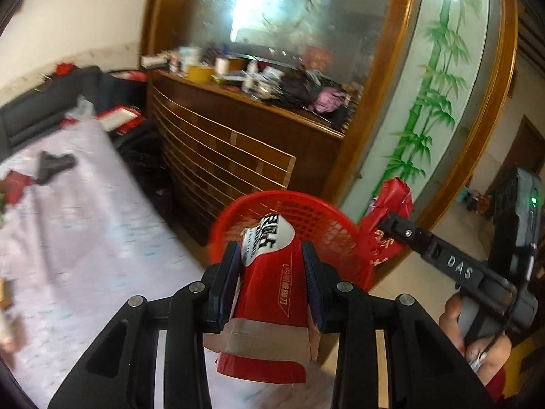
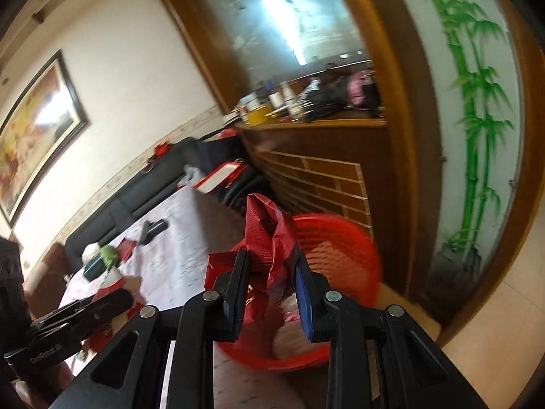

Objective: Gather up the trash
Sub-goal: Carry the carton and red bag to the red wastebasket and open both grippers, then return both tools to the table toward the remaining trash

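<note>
Fingers (image 1: 235, 272) pinch red carton (image 1: 272, 272) above red basket (image 1: 327, 225).

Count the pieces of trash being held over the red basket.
2: a red and white carton in the left claw, and crumpled red wrapping in the right claw. More may lie hidden inside the basket.

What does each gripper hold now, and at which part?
Left gripper holds a red carton by its two sides, near mid-length. Right gripper holds a crumpled red wrapper by its lower part.
</note>
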